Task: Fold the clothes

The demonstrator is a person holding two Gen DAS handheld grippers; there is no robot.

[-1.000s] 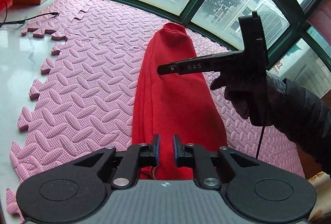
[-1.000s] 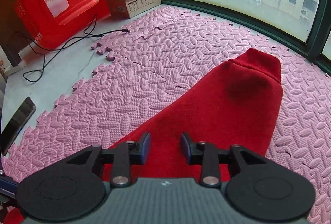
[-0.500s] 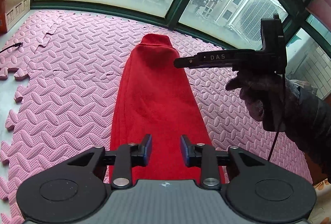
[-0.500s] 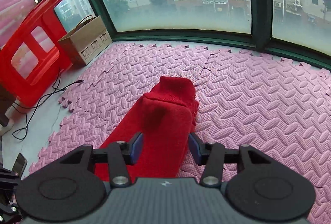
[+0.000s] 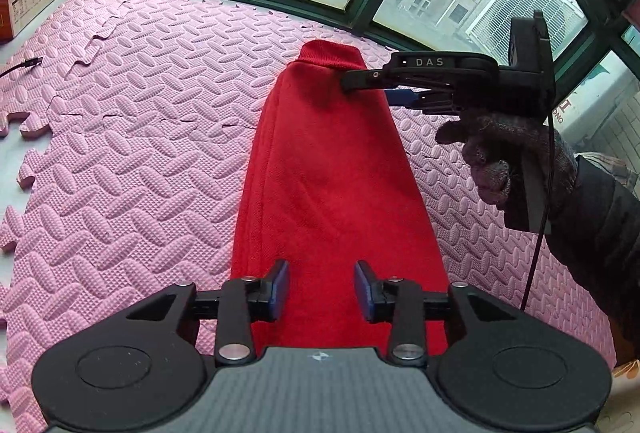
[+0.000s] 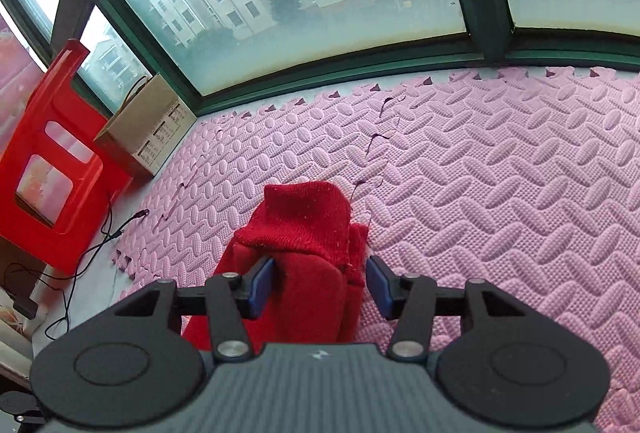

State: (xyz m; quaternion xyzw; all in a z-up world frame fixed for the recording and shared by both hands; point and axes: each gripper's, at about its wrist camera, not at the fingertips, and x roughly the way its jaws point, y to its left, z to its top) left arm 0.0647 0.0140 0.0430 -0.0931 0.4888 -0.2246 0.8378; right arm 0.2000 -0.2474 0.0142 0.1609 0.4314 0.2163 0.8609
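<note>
A red knitted garment [image 5: 324, 169] lies folded into a long narrow strip on the pink foam mat [image 5: 120, 153], its ribbed end at the far side. My left gripper [image 5: 321, 291] is open, just above the strip's near end, holding nothing. My right gripper [image 6: 319, 283] is open over the far ribbed end [image 6: 304, 221], jaws either side of the cloth without gripping it. In the left wrist view the right gripper [image 5: 372, 83] reaches in from the right, held by a gloved hand [image 5: 508, 161].
Green-framed windows [image 6: 320, 61] edge the mat at the far side. A cardboard box [image 6: 148, 131], a red plastic stool [image 6: 48, 161] and black cables [image 6: 96, 249] sit at the left on the bare floor. The mat's jagged edge [image 5: 24, 129] is at the left.
My left gripper opened, let go of the garment's near end and drew back. My right gripper moved along the strip to the ribbed far end and opened wider.
</note>
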